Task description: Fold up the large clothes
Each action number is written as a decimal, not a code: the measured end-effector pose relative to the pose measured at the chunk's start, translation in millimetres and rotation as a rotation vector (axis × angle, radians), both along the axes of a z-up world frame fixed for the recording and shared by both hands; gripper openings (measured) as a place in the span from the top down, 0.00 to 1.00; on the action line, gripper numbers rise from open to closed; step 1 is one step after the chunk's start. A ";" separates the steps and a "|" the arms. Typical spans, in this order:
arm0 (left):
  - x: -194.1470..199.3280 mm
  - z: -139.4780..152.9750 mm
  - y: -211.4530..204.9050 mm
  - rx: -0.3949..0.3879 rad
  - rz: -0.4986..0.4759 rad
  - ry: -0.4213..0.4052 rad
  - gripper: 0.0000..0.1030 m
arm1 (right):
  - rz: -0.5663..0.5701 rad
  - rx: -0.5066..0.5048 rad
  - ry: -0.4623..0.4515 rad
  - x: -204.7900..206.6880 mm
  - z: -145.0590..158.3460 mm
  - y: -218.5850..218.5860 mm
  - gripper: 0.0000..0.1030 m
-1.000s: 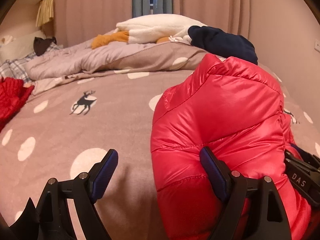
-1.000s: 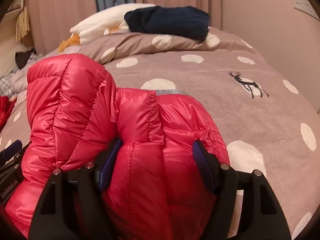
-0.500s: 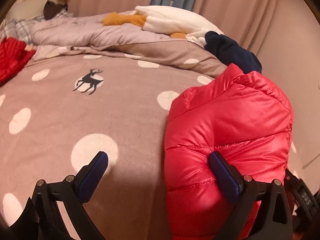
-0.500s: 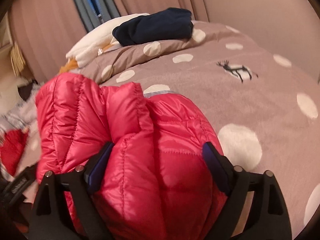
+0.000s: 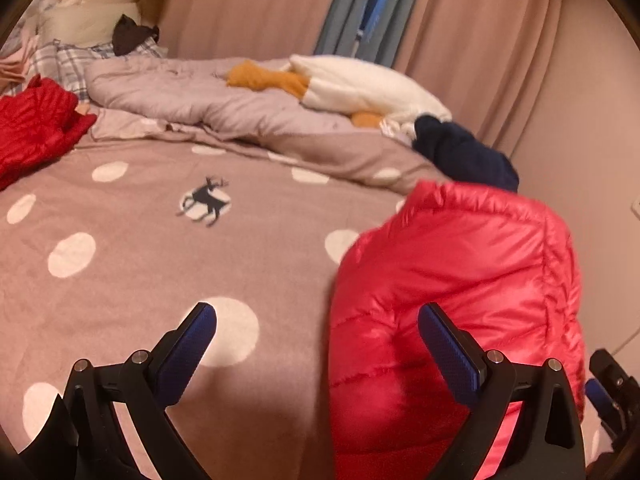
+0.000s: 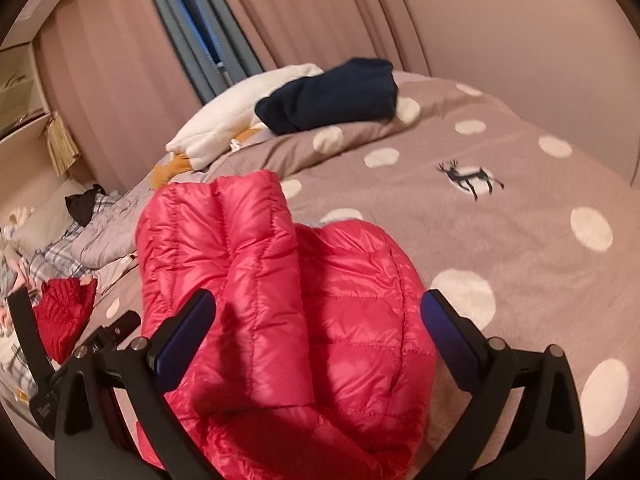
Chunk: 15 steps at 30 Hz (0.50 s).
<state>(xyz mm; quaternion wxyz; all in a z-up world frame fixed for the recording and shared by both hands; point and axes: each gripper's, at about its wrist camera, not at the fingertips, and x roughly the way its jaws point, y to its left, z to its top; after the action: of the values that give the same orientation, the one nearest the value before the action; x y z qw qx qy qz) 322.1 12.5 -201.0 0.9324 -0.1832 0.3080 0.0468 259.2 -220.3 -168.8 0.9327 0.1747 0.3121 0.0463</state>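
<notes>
The red down jacket [image 6: 288, 304] is left bundled on the bed [image 6: 520, 216] — between the opening right claw [image 6: 318, 334] pads, unpressed; the left claw [image 5: 316, 344], spread wide, holds nothing, the jacket beside its right finger.

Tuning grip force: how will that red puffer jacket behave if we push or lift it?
Red puffer jacket is shiny, so pads will likely slip. Its quilted panels bulge, so it probably compresses and springs back, looking light for its bulk. One fold already stands up loosely; expect it to flop open when lifted.
</notes>
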 end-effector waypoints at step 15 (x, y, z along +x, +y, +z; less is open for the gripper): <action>10.1 -28.9 25.1 -0.117 0.019 0.107 0.03 | -0.082 0.055 0.079 2.2 -11.2 -27.6 0.01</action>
<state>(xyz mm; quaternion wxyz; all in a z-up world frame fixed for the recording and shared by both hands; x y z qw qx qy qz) 332.2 37.6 -229.9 0.9018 -0.2375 0.3580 0.0472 261.5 -247.9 -180.0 0.9156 0.2149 0.3398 0.0097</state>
